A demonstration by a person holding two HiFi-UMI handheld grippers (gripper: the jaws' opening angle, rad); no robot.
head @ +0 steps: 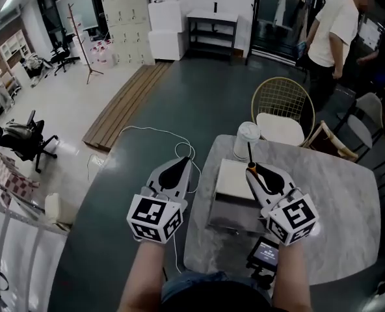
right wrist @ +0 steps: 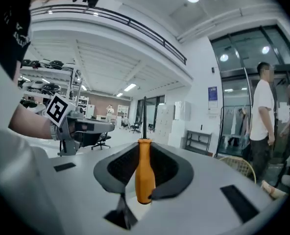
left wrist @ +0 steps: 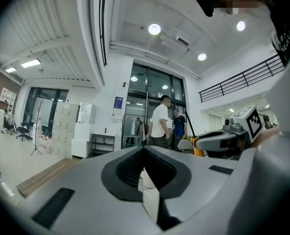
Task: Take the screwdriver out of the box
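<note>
Tabletop [head: 342, 187], pale and marbled, takes up the near right of the room, with dark grey floor to its left. At its far edge stands a chair [head: 282, 103] with a gold wire back, and two people [head: 332, 38] stand at the far right by the glass doors. On the table's left part sits the box [head: 231, 181], open, and just beyond it a white cylinder [head: 246, 138].

Left of the box, out past the table's left edge, the left gripper [head: 185, 160] is held level with its jaws [left wrist: 145, 151] drawn together and nothing between them.

To its right, the right gripper [head: 252, 169] hangs over the box's far right part. Its jaws stand narrow, clamped on the orange handle of the screwdriver [right wrist: 145, 173]. That tool is out of the box, with its black shaft [head: 249, 151] sticking out past the jaw tips toward the white cylinder.

At the table's near edge lies a small dark device [head: 265, 255] with a lit screen.
</note>
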